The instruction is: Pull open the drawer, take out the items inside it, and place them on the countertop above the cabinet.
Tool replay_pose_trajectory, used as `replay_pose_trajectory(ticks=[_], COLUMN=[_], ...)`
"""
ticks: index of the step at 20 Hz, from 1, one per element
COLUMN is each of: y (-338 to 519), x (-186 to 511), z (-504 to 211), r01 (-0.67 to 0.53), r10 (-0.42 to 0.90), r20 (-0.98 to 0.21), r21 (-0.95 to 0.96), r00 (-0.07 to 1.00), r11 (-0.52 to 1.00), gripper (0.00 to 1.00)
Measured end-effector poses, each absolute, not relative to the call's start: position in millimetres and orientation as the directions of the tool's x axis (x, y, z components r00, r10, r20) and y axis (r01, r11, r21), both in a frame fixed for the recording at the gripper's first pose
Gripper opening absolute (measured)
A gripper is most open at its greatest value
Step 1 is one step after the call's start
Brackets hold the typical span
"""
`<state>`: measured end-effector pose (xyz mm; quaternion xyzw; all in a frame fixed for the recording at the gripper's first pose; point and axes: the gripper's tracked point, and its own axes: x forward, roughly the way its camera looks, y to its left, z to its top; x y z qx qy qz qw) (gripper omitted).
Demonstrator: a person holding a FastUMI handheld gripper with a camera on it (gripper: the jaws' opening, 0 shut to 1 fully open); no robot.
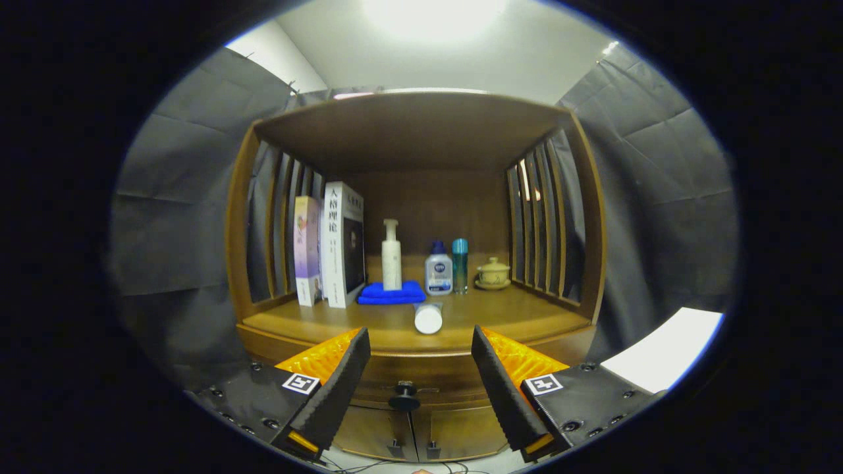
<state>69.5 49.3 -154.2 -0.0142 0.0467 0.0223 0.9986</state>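
A wooden cabinet stands ahead of me with its countertop (507, 319) under a slatted hutch. Below the countertop's front edge the drawer (454, 382) is closed, and its dark round knob (404, 397) sits between my fingers, a little beyond them. My gripper (420, 342) is open with nothing between its fingers and stands apart from the cabinet. A white cylindrical bottle (428, 318) lies on its side on the countertop near the front edge, its round end facing me.
On the countertop stand two books (332, 247) at the left, a white pump bottle (391, 257) on a folded blue cloth (391, 293), a small blue-capped bottle (438, 268), a teal bottle (460, 264) and a lidded cup (493, 272). Two cabinet doors (415, 431) lie below the drawer.
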Motion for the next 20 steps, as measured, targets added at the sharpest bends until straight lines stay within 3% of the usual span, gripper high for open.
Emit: replay_pose_trajectory(ticks=[6,20], y=[46,3], x=[29,-37], z=[-106,-36], r01=[-0.084,-0.049], r10=[0.083,0.048], r20=[-0.076,0.029], r21=[-0.014,0.012], r00=[0.994,0.998], r11=[0.996,0.999], gripper=[0.97,0.96])
